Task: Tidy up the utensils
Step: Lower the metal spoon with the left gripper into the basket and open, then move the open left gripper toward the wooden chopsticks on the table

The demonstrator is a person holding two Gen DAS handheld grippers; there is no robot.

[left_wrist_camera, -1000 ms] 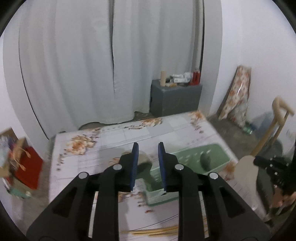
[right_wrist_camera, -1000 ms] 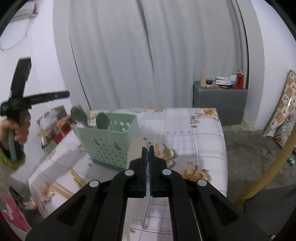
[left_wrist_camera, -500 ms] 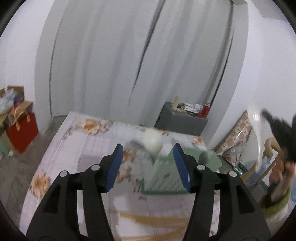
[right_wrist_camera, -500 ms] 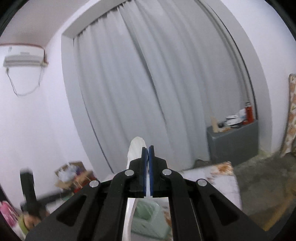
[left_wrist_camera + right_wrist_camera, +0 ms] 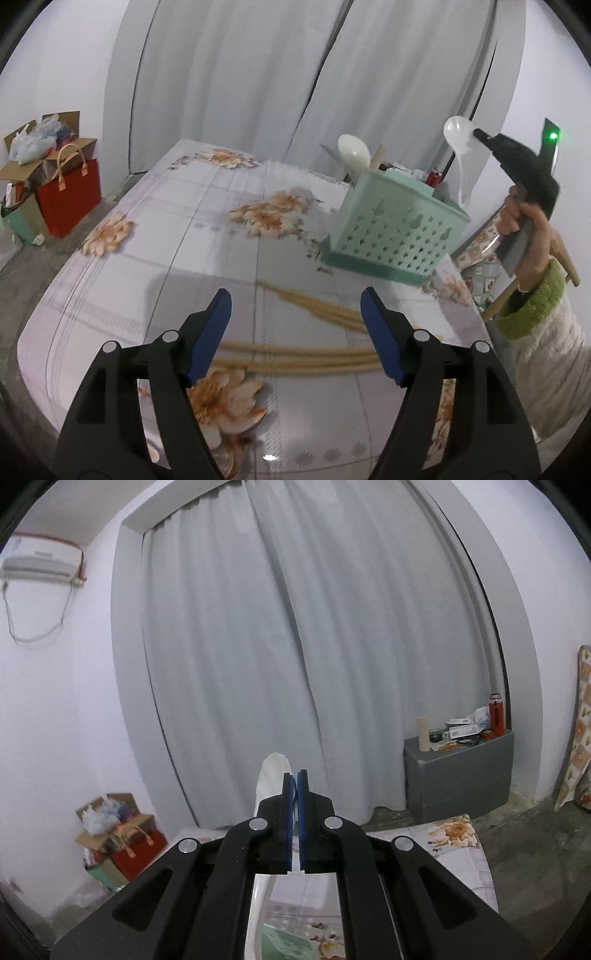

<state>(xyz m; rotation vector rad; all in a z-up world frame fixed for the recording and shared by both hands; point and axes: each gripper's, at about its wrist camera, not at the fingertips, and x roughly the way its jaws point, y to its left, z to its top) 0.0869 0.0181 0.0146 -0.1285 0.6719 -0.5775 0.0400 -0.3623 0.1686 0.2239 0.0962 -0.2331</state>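
My left gripper (image 5: 295,325) is open and empty, low over the floral tablecloth (image 5: 177,229). Several wooden chopsticks (image 5: 314,354) lie on the cloth between and beyond its fingers. A mint green perforated utensil basket (image 5: 391,236) stands behind them with a white spoon (image 5: 354,150) upright in it. My right gripper (image 5: 294,801) is shut on a white plastic spoon (image 5: 271,777); in the left wrist view that gripper (image 5: 480,138) holds the spoon (image 5: 460,147) in the air above the basket's right side. The basket's rim (image 5: 280,941) shows at the bottom of the right wrist view.
White curtains (image 5: 295,646) hang behind the table. A grey cabinet (image 5: 458,771) with small items stands at the back right. A red bag (image 5: 70,195) and boxes sit on the floor at the left. A wooden chair (image 5: 565,258) is at the right table edge.
My left gripper opened wide and swung down over the chopsticks. My right gripper lifted the white spoon from table level up above the basket and tilted upward.
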